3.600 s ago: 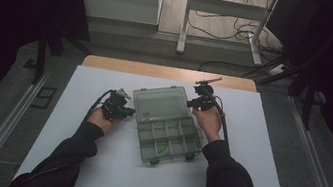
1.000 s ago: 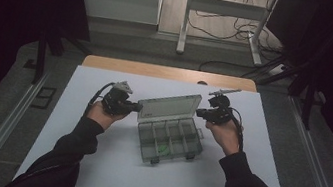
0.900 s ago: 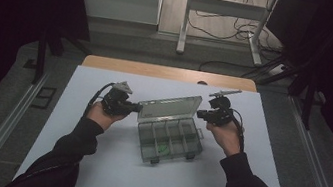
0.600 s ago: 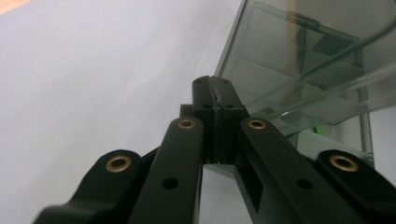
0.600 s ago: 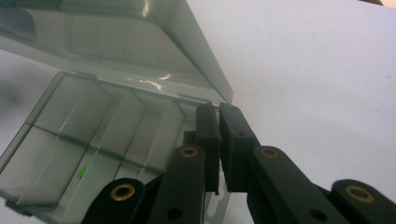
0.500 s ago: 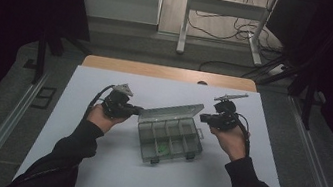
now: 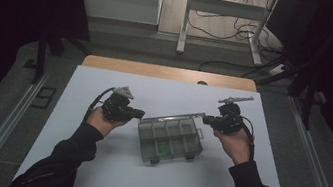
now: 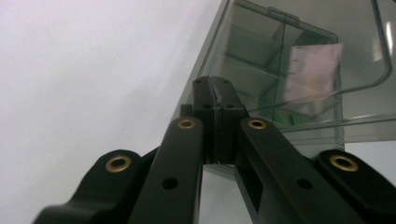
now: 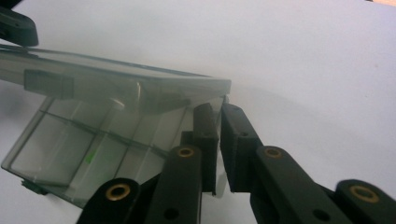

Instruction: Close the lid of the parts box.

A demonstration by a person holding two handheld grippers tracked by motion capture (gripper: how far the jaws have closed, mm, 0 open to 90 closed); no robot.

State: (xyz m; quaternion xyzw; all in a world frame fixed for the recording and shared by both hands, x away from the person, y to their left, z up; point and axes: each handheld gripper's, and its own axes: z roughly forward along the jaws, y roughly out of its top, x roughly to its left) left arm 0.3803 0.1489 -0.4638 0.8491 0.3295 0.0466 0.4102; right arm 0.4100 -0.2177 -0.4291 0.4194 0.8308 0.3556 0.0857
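A clear plastic compartment box (image 7: 169,142) lies mid-table with its lid (image 7: 176,117) raised off the base. A small green item (image 7: 163,147) sits in one compartment. My right gripper (image 7: 205,120) is at the lid's right end, shut on the lid's corner (image 9: 219,88). The lid (image 9: 116,74) slants above the base (image 9: 70,149). My left gripper (image 7: 140,114) is shut with nothing between its jaws. Its tips (image 8: 215,84) rest against the left back corner of the box (image 8: 280,60).
The white table top (image 7: 92,163) has free room around the box. A wooden strip (image 7: 168,72) edges its far side. Beyond it stand a metal frame's legs (image 7: 184,25) and floor cables (image 7: 220,28). Metal rails (image 7: 2,128) run along both sides.
My right gripper has moved right and slightly nearer with the lid. The lid showed a broad face before and now shows as a thin edge. The left gripper has stayed put.
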